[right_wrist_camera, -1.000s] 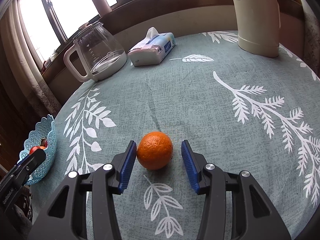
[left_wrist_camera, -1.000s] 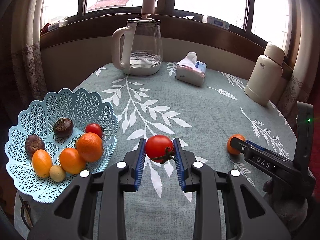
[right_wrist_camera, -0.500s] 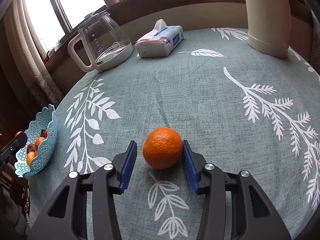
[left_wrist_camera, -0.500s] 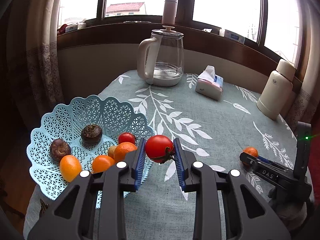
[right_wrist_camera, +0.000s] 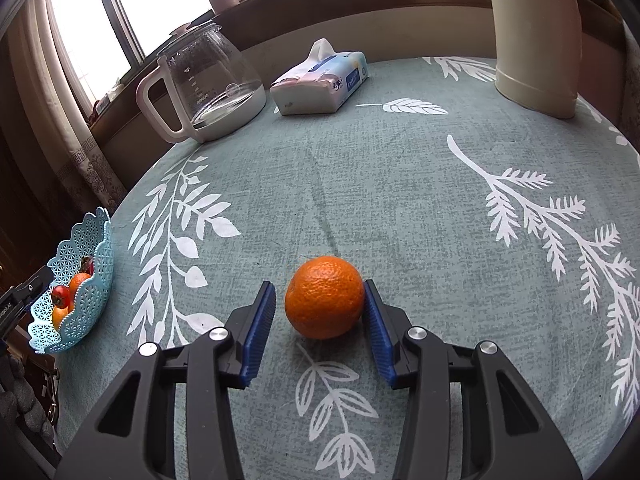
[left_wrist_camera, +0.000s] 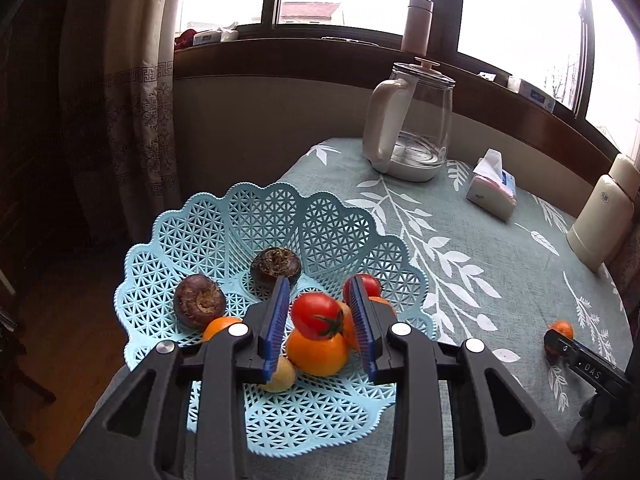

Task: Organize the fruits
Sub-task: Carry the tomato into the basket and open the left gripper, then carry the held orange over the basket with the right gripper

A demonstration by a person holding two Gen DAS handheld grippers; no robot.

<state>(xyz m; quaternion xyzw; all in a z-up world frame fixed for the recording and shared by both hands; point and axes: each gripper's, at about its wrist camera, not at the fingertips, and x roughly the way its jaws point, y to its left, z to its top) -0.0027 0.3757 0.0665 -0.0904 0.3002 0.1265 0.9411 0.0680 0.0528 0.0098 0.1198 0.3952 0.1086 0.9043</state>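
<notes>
The bench (right_wrist_camera: 400, 184) is covered by a grey-green cloth printed with white leaves. A glass kettle (left_wrist_camera: 412, 128), a cream flask (right_wrist_camera: 534, 36) and a tissue pack (right_wrist_camera: 320, 82) are set along its far side by the window. A pale blue lattice basket (left_wrist_camera: 256, 220) is placed at the bench's left edge; two dark brown fruits, several oranges, a small yellow fruit and a red tomato are held in it.

The left gripper (left_wrist_camera: 320, 320) is positioned over the basket with its blue pads spread, and a gap is seen on each side of the tomato (left_wrist_camera: 316, 314) between them. The tomato is seen resting on top of an orange in the basket; contact with either pad cannot be confirmed.

The right gripper (right_wrist_camera: 320, 316) is lowered to the cloth, open around a lone orange (right_wrist_camera: 325, 297), well apart from the basket. The orange is touched by the right pad, while a gap is left at the left pad.
</notes>
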